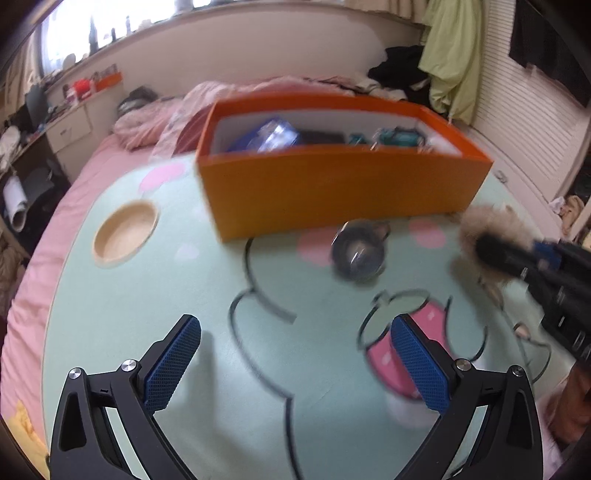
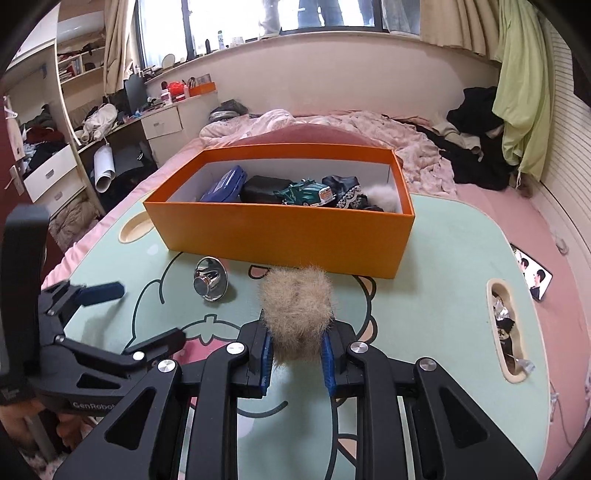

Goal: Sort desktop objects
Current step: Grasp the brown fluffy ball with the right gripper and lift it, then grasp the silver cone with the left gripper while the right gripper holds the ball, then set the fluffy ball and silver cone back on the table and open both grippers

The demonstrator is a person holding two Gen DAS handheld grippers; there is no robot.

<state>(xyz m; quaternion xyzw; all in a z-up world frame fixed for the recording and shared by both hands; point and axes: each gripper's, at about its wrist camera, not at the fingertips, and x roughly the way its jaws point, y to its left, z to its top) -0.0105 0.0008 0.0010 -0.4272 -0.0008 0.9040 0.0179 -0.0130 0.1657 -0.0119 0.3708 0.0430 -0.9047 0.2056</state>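
While the right gripper clamps the tan fur ball between its blue pads, the orange box stands just ahead, near wall facing it. Left gripper hangs wide apart, nothing between; bare green tabletop ahead, steel cup lying before the box.

Daylight enters from the window, which is blown out white in both views. Illumination is even, shadows soft. Left wrist view is motion-blurred throughout; the orange box smears. Right wrist view is sharp. Fisheye bending and dark vignetting mark all corners.
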